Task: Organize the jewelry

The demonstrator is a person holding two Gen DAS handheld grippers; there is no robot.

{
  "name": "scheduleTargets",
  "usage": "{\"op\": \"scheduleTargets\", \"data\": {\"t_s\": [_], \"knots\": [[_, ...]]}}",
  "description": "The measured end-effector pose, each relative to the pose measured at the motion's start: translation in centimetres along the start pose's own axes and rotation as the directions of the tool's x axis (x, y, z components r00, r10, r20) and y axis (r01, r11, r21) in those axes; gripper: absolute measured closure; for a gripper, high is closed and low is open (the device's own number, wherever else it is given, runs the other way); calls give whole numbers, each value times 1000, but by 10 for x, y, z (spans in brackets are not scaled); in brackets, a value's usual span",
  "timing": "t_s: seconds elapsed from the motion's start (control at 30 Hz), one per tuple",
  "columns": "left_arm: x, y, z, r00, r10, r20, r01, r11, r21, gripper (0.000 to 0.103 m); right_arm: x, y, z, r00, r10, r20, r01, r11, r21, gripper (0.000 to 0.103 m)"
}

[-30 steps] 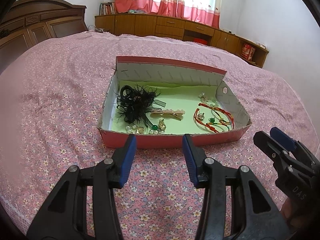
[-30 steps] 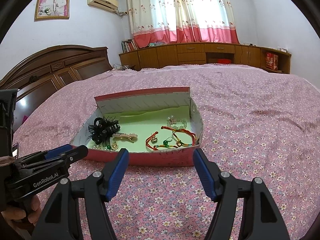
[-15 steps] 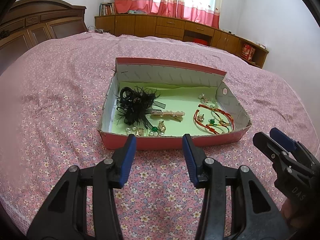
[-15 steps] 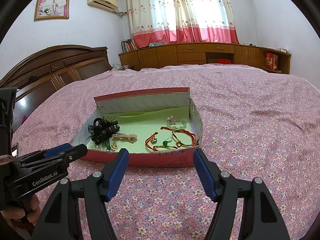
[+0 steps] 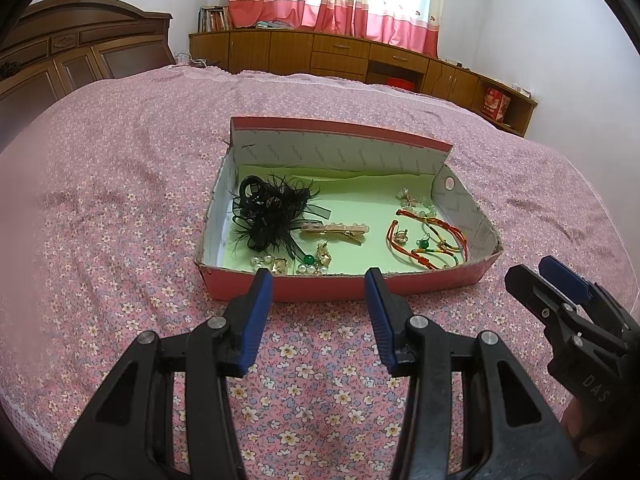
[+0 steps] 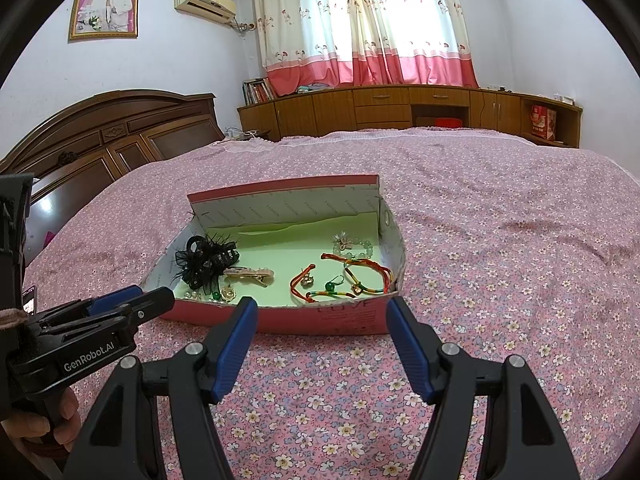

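- Hovering just short of the near wall of a shallow pink cardboard box [image 5: 344, 288] with a pale green lining: left gripper [image 5: 319, 280], black-armed with blue pads, jaws spread apart, nothing between them.
- Hanging beside it on the right: right gripper [image 6: 320, 308], same build, jaws spread wider, grasping nothing, also just short of the box's near wall.
- Resting on a pink floral bedspread [image 5: 120, 240], lid flap standing up at the far side: the box.
- Lying in the box's left part: black feathered mesh hair ornament [image 5: 270, 212], with a pale pink and gold hair clip [image 5: 334, 230] just to its right, touching or nearly so.
- Scattered along the near-left edge: small pearl and gold earrings with a green bead [image 5: 296, 264].
- Tangled in the right part: red, green and yellow cord bracelets with small charms [image 5: 428, 240]; behind them, a pale beaded bracelet with a flower [image 6: 352, 245].
- Standing beyond the bed: wooden headboard [image 6: 112, 136], low wooden cabinets [image 6: 400, 108], pink and cream curtains [image 6: 368, 24].
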State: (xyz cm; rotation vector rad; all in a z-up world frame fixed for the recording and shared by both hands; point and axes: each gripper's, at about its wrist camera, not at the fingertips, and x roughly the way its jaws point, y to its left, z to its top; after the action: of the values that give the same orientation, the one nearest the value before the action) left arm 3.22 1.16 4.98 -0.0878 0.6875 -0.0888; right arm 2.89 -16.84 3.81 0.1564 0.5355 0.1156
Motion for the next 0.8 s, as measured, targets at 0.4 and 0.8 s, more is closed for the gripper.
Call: {"op": "scheduleTargets", "data": {"t_s": [0.4, 0.8], "knots": [[0, 0, 1, 1000, 1, 0, -1, 1000, 0, 63, 0, 0, 0, 1000, 0, 0, 0, 1000, 0, 34], [0, 0, 3, 1000, 1, -1, -1, 1000, 0, 63, 0, 0, 0, 1000, 0, 1, 0, 1000, 0, 34]]}}
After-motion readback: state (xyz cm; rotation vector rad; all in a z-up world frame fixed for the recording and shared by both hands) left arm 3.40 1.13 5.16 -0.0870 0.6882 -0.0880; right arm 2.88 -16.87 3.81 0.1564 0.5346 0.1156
